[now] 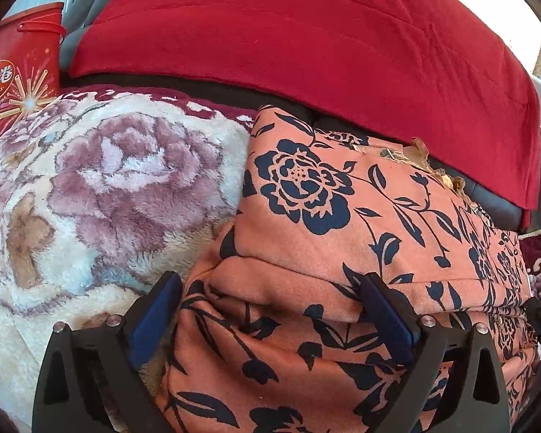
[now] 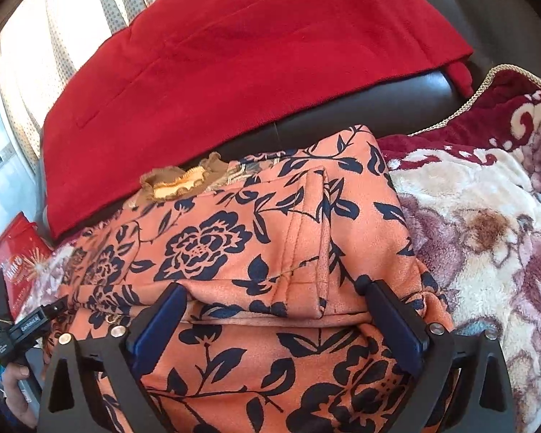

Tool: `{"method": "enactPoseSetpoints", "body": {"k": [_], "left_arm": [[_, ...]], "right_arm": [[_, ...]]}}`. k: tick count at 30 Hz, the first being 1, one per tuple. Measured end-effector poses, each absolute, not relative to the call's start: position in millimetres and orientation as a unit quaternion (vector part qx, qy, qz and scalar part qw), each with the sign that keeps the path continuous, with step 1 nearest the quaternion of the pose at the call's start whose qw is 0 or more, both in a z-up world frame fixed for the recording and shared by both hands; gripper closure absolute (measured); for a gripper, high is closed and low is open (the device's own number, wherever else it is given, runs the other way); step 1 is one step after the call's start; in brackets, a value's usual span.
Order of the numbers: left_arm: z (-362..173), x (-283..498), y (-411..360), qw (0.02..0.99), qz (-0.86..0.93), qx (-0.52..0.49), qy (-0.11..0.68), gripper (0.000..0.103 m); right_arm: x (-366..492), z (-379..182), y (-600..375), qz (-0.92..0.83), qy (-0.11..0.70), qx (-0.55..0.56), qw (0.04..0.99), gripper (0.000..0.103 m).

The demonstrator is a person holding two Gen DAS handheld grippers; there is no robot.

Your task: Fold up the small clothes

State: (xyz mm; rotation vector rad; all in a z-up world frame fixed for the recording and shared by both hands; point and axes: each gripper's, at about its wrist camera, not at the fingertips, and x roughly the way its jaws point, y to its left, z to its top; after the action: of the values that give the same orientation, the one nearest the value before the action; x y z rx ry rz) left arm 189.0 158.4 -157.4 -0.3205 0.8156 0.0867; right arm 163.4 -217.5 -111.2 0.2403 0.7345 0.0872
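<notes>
Garment: your orange floral garment (image 1: 328, 223) with dark navy roses and leaves lies folded in a thick bundle on the plush blanket (image 1: 90, 195), its far edge up against the dark leather sofa (image 2: 396, 97).
Fold detail: in the right wrist view a stitched flap or pocket edge runs down the top layer; a brown ruffled trim (image 2: 176, 180) with a yellow centre shows at the far edge.
Left tool: your left tool (image 1: 270, 288) stands wide open over the near-left part of the bundle. The inner finger sits on the orange cloth, the outer one over the blanket beside it. No pad presses the fabric.
Right tool: your right tool (image 2: 274, 299) is also spread wide, both fingers straddling the near fold of the garment. Cloth lies between them, but nothing is pinched.
Writing: the red tin (image 1: 21, 68) at far left carries large Chinese characters and the words "EGG ROLLS" over a firework pattern. In the right wrist view, the small black label on the other tool's body is too blurred to read.
Surroundings: a red fleece throw (image 1: 306, 47) drapes over the sofa back behind the bundle. The blanket is cream with mauve roses and a maroon border edged in pale cord.
Obstructions: the tin stands at the blanket's left edge, apart from the garment. Dotted curtains (image 2: 72, 25) hang behind the sofa.
Hand: part of your left hand (image 2: 16, 393) shows low at the left of the right wrist view, gripping the handle.
</notes>
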Motion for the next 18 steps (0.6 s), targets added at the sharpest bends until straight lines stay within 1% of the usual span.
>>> {"method": "enactPoseSetpoints", "body": {"k": [2,3,4,5,6,7,9,11,15,17,18], "left_arm": [[-151.7,187.2,158.3,0.898,0.048,-0.149,0.411,0.004],[-144.7,184.6,157.7,0.892,0.057,-0.140,0.425,0.005],[-130.6,174.7,158.2,0.891,0.061,-0.138,0.428,0.005],[-115.6,160.0,160.0,0.899,0.050,-0.146,0.409,0.005],[-95.9,134.7,162.5,0.912,0.036,-0.156,0.377,0.004],[-85.7,116.7,163.6,0.919,0.032,-0.157,0.359,0.004],[-73.9,79.1,165.6,0.928,0.028,-0.155,0.338,0.004],[-78.4,45.7,167.9,0.929,0.031,-0.151,0.337,0.004],[-114.6,-0.9,174.1,0.911,0.051,-0.168,0.372,0.004],[-142.3,-11.4,177.7,0.886,0.066,-0.186,0.419,0.004],[-150.6,-13.1,178.3,0.877,0.070,-0.194,0.435,0.004]], "right_arm": [[170.2,-109.5,-209.7,0.030,0.384,0.092,0.918,0.001],[175.3,-103.5,-201.8,0.015,0.415,0.061,0.907,0.001],[174.2,-96.4,-198.6,0.001,0.426,0.052,0.903,0.002],[165.9,-85.1,-197.9,0.000,0.420,0.065,0.905,0.002],[150.1,-70.9,-199.3,0.032,0.396,0.094,0.913,0.001],[131.6,-59.0,-200.9,0.064,0.375,0.113,0.918,0.001],[90.5,-47.4,-206.8,0.075,0.357,0.128,0.922,0.001],[56.6,-50.6,-216.8,0.080,0.356,0.142,0.920,0.001],[-20.7,-73.7,-252.7,0.054,0.361,0.195,0.910,0.001],[-42.1,-90.3,-269.6,0.031,0.381,0.226,0.896,0.001],[-50.2,-109.1,-280.4,0.019,0.417,0.255,0.872,0.001]]}}
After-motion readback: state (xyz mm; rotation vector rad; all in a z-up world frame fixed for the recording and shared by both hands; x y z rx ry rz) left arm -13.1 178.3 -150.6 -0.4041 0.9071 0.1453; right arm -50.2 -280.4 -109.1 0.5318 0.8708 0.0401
